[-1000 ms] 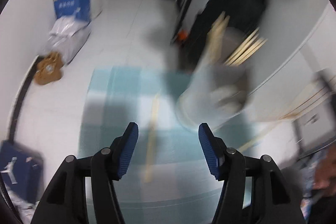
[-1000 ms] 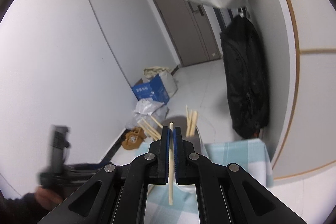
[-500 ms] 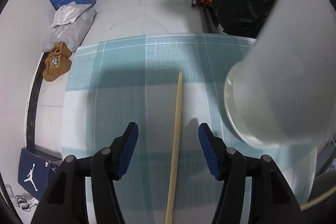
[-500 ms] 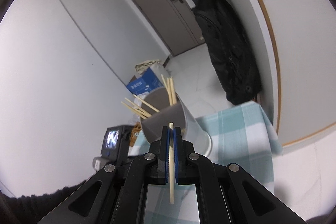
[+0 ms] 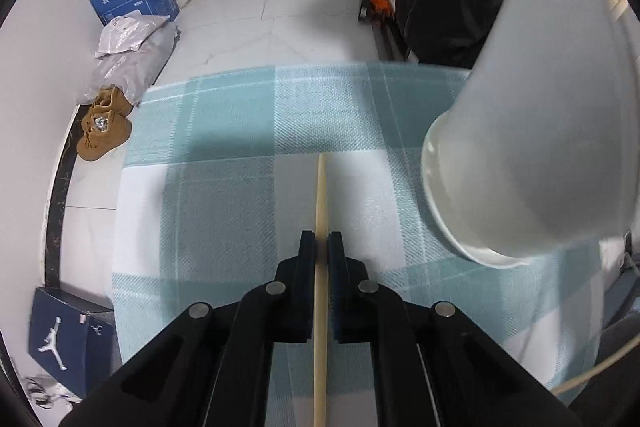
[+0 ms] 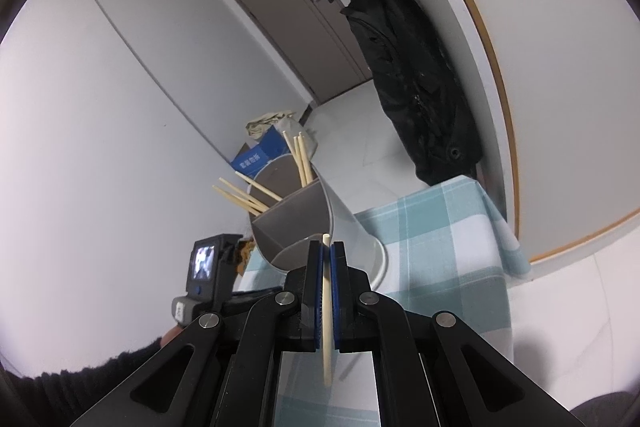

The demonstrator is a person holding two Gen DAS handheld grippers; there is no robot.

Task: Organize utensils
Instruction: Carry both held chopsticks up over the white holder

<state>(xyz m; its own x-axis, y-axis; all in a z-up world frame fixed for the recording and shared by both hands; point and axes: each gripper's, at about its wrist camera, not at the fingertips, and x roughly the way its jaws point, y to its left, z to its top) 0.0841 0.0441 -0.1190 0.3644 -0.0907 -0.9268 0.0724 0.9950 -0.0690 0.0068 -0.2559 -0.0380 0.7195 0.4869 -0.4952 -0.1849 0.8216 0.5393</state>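
The left gripper (image 5: 321,241) has its black jaws pinched tight on a pale wooden chopstick (image 5: 321,195) that lies flat on the teal-and-white checked tablecloth (image 5: 240,187), its far end pointing away across the weave. Just to the right stands a tall white plastic utensil holder (image 5: 520,155), its base resting on the cloth. In the right wrist view, the right gripper (image 6: 327,253) is likewise clamped narrow on a second pale wooden chopstick (image 6: 327,347), held in the air with its tip just before the holder's divided grey interior (image 6: 296,215). Several more chopsticks (image 6: 300,159) lean out of the holder's far compartments. Beyond, a black coat (image 6: 412,87) hangs beside a grey door (image 6: 304,27).
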